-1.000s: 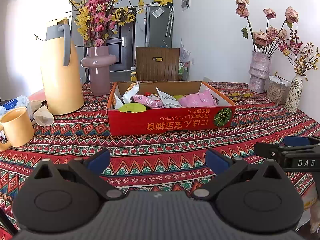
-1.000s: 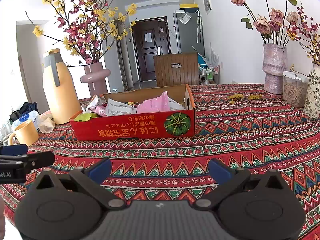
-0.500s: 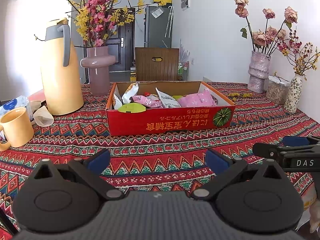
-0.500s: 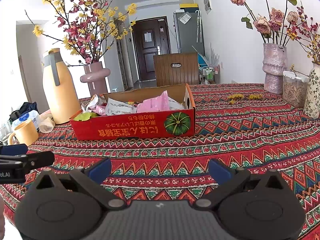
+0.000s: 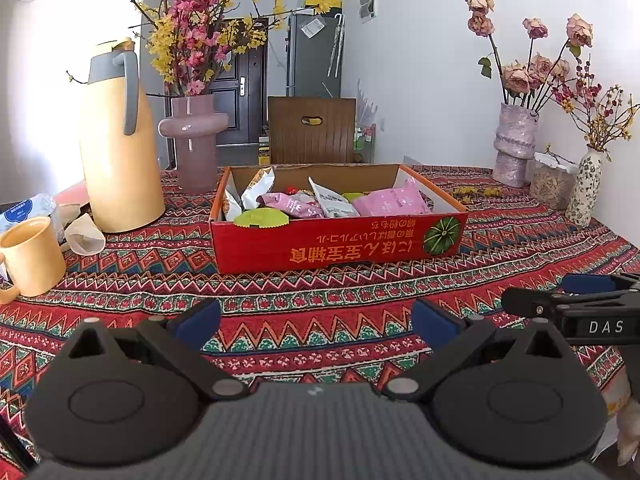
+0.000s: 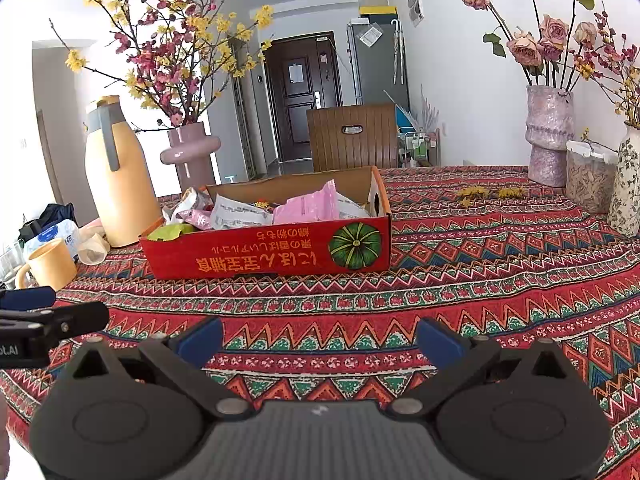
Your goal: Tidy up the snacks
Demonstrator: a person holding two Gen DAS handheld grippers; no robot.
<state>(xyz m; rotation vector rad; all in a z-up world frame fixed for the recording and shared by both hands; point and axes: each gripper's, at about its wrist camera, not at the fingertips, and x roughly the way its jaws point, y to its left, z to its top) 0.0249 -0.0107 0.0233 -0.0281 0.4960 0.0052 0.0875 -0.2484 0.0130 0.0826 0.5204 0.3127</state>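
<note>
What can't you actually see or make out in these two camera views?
- Box bottom, both views: hidden by its front wall and the snack packets.
- Packet labels: too small to read.
- Right gripper, left view: cut off by the edge.
- Mug handle, right view: partly hidden by the left gripper.

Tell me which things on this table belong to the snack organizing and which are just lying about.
Part of the job: red box, pink snack bag, green packet.

Lying about: yellow thermos, yellow mug, pink vase, floral vase.
</note>
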